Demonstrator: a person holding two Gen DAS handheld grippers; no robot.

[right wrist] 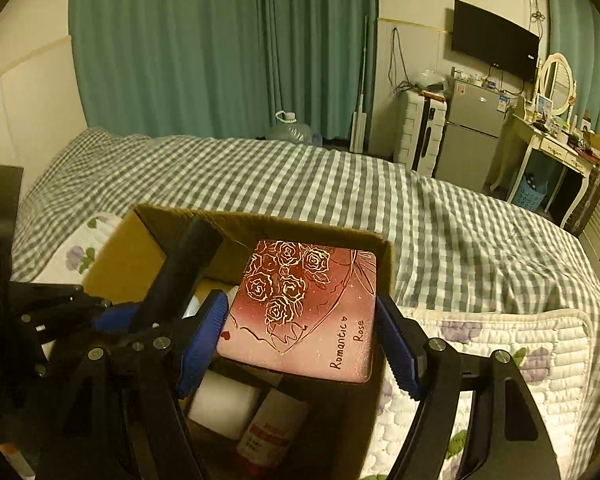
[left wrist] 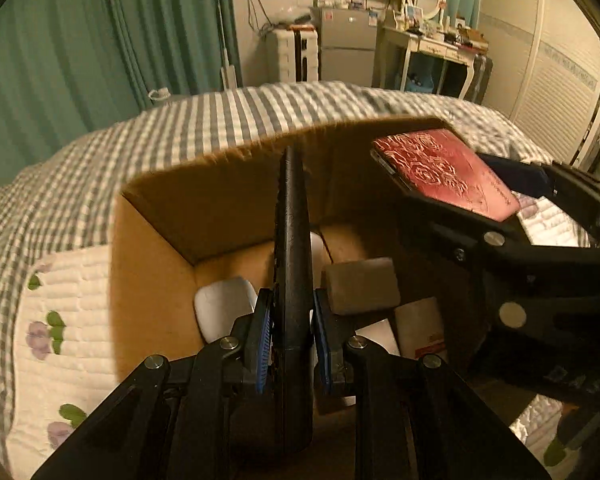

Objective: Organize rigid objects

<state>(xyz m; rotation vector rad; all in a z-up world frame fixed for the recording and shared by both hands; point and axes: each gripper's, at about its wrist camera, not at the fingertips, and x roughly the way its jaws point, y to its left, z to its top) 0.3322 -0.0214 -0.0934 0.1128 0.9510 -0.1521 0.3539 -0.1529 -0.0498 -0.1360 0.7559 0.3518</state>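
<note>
left gripper [left wrist: 291, 344]: matte black angular linkage arms, round silver pivot screws, ribbed blue pads [left wrist: 262, 345]. right gripper [right wrist: 300, 344]: identical black frame, silver screws, ribbed blue pads [right wrist: 202, 338].

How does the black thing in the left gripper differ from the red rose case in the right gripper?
The black remote is long, narrow and plain; the rose case is broad, squarish, red-pink with gold roses. The remote stands on edge in the left gripper; the case lies flat in the right gripper. Both are over the cardboard box.

Left hand-held gripper [left wrist: 291, 346] clamping black remote [left wrist: 292, 264], over cardboard box [left wrist: 156, 216]
</note>
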